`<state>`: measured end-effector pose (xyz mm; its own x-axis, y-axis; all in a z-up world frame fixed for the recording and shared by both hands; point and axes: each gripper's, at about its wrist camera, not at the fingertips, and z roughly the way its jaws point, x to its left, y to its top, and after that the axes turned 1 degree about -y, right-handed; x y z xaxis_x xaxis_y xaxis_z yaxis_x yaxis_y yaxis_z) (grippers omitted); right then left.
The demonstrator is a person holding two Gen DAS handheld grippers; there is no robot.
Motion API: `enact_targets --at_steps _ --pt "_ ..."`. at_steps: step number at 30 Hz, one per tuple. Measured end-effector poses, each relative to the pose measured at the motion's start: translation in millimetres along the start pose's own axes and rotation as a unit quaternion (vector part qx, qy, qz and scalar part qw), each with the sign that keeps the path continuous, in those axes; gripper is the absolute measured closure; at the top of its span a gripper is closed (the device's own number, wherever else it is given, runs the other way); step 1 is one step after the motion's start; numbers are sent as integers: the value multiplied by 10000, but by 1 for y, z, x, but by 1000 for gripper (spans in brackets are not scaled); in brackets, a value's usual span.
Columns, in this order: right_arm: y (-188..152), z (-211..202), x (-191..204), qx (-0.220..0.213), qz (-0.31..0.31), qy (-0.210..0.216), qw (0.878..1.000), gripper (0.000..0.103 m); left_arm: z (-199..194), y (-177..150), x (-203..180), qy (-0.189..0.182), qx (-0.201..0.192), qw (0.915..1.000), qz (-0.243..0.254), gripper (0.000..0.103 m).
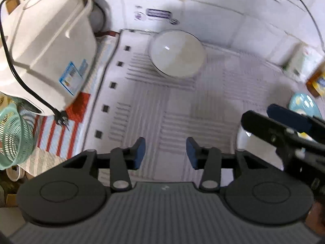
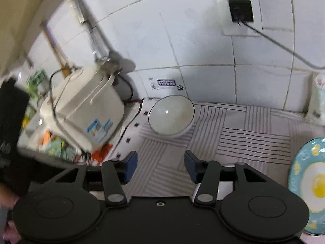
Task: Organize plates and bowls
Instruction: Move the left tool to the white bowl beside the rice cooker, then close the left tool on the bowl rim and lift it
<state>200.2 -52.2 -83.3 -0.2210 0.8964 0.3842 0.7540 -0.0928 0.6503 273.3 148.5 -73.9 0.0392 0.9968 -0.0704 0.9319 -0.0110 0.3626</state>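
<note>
A white bowl [image 1: 176,53] [image 2: 171,116] stands on the striped mat [image 1: 182,111] near the back wall, ahead of both grippers and apart from them. A light-blue plate with a yellow centre [image 2: 310,183] [image 1: 304,103] lies at the right edge. My left gripper [image 1: 165,152] hovers over the mat, open, with nothing between its blue pads. My right gripper [image 2: 160,165] is open and empty too; in the left wrist view it [image 1: 259,112] reaches in from the right, in front of the blue plate. A white rim [image 1: 241,138] shows just under it, mostly hidden.
A white rice cooker [image 1: 46,46] [image 2: 85,109] with a black cord stands at the left of the mat. A green mesh basket [image 1: 10,138] sits lower left. A tiled wall with a socket [image 2: 240,9] backs the counter. An amber bottle [image 1: 316,79] stands far right.
</note>
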Motion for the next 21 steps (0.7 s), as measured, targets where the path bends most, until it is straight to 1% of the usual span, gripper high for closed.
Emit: enact_targets --at_steps 3,4,6,7,8,10,12,15,17,19,21 --pt "10 22 -7 -61 401 51 9992 42 7 21 18 71 -137 9997 -164 56" --pt "13 30 -9 -96 537 53 9985 40 9 26 23 102 -197 9996 -194 56" --pt "17 45 -12 -128 782 71 9968 38 14 37 31 103 -379 9989 -237 52" --pt "18 53 -14 -130 896 71 9959 37 17 42 34 95 -411 9987 -277 48" --pt "20 62 -17 -93 1108 132 9937 37 20 48 36 62 -428 9986 -318 43" --pt "20 79 -27 86 1572 279 9871 37 24 56 37 -23 -433 9986 -310 36" --pt "20 94 -34 156 1938 366 9802 37 31 64 34 -41 -443 9987 -246 35" --pt "21 112 -34 124 2007 140 9795 37 46 75 33 41 -508 9983 -282 35" --pt "24 124 -36 213 2080 -55 9779 38 58 83 38 -49 -562 9977 -375 35" --pt "26 134 -41 251 2163 -161 9759 38 71 89 42 -159 -583 9972 -446 35" --pt "26 143 -45 262 2202 -301 9746 38 84 95 44 -184 -583 9971 -450 35"
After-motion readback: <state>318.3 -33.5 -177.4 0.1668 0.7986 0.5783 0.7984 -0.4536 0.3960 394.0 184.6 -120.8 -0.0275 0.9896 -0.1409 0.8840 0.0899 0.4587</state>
